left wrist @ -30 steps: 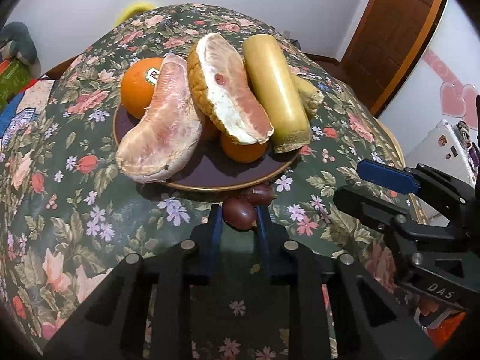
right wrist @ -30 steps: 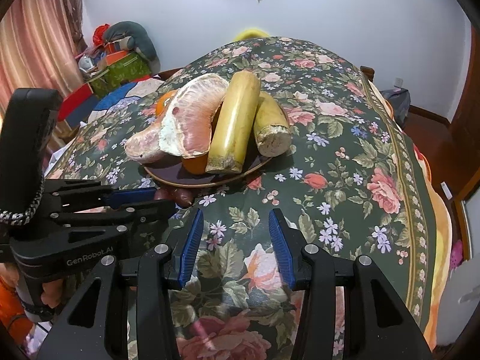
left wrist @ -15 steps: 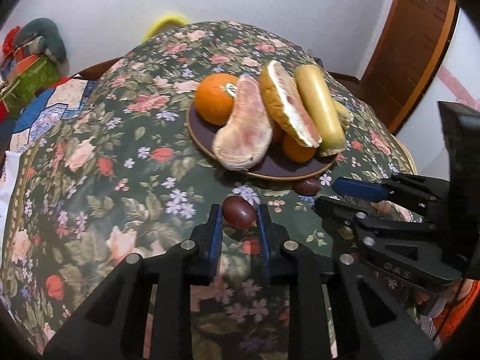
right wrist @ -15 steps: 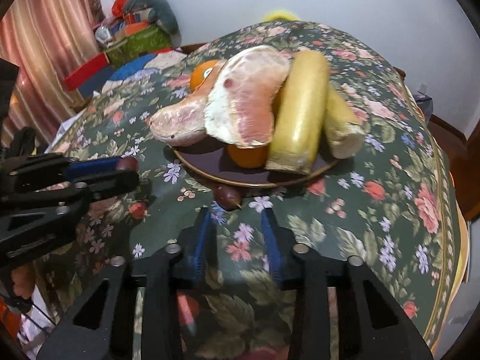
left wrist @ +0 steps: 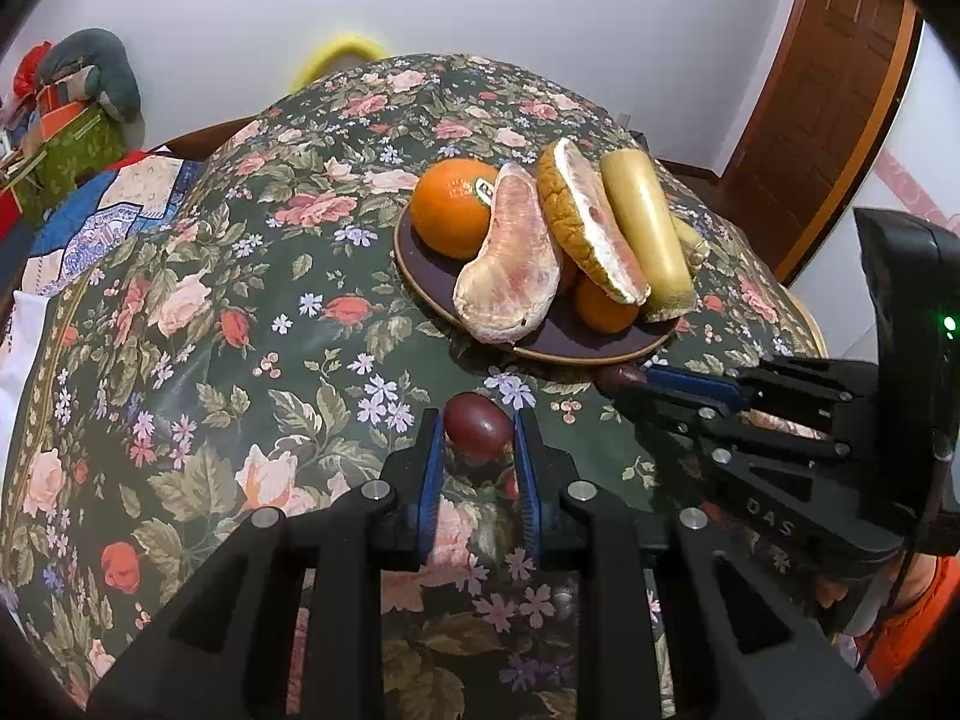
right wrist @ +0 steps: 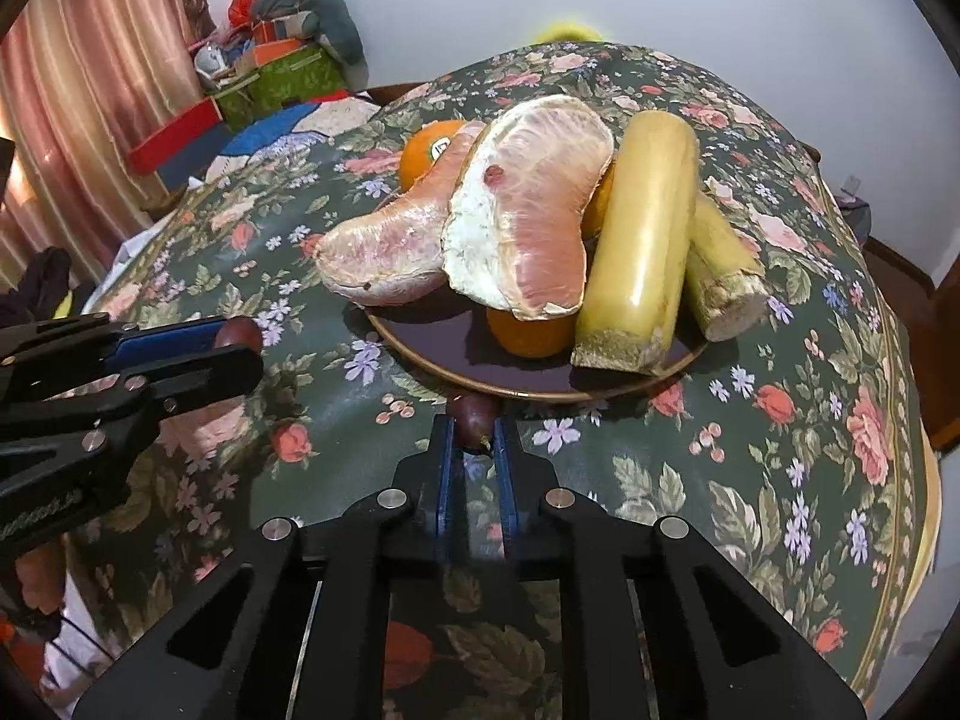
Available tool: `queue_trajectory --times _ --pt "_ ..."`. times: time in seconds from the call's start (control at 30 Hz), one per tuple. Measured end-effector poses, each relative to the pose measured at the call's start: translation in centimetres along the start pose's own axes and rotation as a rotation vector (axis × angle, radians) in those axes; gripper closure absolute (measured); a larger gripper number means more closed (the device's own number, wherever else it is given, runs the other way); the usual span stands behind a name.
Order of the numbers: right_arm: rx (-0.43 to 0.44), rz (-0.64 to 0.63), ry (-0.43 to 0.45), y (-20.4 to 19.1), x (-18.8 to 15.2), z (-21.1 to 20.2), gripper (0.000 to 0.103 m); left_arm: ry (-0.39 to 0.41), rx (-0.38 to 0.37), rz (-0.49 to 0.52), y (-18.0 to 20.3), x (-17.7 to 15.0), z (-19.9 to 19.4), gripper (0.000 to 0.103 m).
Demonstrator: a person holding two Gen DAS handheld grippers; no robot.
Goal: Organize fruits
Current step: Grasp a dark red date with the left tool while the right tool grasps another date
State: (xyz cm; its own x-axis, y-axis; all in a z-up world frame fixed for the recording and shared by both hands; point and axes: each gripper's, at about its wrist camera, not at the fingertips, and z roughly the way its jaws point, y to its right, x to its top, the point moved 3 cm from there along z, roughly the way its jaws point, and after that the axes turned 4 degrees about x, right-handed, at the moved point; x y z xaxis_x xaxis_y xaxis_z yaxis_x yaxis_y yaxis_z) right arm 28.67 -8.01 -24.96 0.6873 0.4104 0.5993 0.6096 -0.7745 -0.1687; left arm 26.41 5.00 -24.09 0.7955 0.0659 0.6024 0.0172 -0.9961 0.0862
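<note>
My left gripper [left wrist: 478, 429] is shut on a dark red jujube [left wrist: 477, 425] and holds it above the floral tablecloth, left of the plate. It also shows in the right wrist view [right wrist: 237, 339]. My right gripper [right wrist: 476, 423] is shut on a second dark red jujube [right wrist: 474, 412] at the plate's near rim; it also shows in the left wrist view [left wrist: 624, 378]. The dark plate [right wrist: 420, 342] carries an orange [left wrist: 453, 213], two peeled pomelo pieces [right wrist: 528, 210], a smaller orange [right wrist: 528, 336] and two yellow cane sections [right wrist: 645, 240].
The round table with the floral cloth [left wrist: 240, 330] drops away at its edges. Boxes and cushions [right wrist: 282, 54] are piled at the back left by a pink curtain. A wooden door [left wrist: 840, 90] stands at the back right.
My left gripper has lifted its jujube up and back to the left of the plate. My right gripper has moved in to the plate's rim and closed on the second jujube.
</note>
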Motion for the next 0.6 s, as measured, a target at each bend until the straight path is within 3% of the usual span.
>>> queue_trajectory --times 0.3,0.4,0.6 --pt "0.008 0.018 0.066 0.3 0.1 -2.6 0.092 0.027 -0.003 0.011 0.8 1.1 -0.6 0.080" --pt "0.012 0.006 0.049 0.3 0.2 -2.2 0.092 0.025 -0.007 0.013 1.1 1.3 -0.4 0.080" --pt "0.021 0.001 0.007 0.2 0.3 -0.3 0.081 0.018 -0.005 0.025 1.3 0.9 -0.1 0.080"
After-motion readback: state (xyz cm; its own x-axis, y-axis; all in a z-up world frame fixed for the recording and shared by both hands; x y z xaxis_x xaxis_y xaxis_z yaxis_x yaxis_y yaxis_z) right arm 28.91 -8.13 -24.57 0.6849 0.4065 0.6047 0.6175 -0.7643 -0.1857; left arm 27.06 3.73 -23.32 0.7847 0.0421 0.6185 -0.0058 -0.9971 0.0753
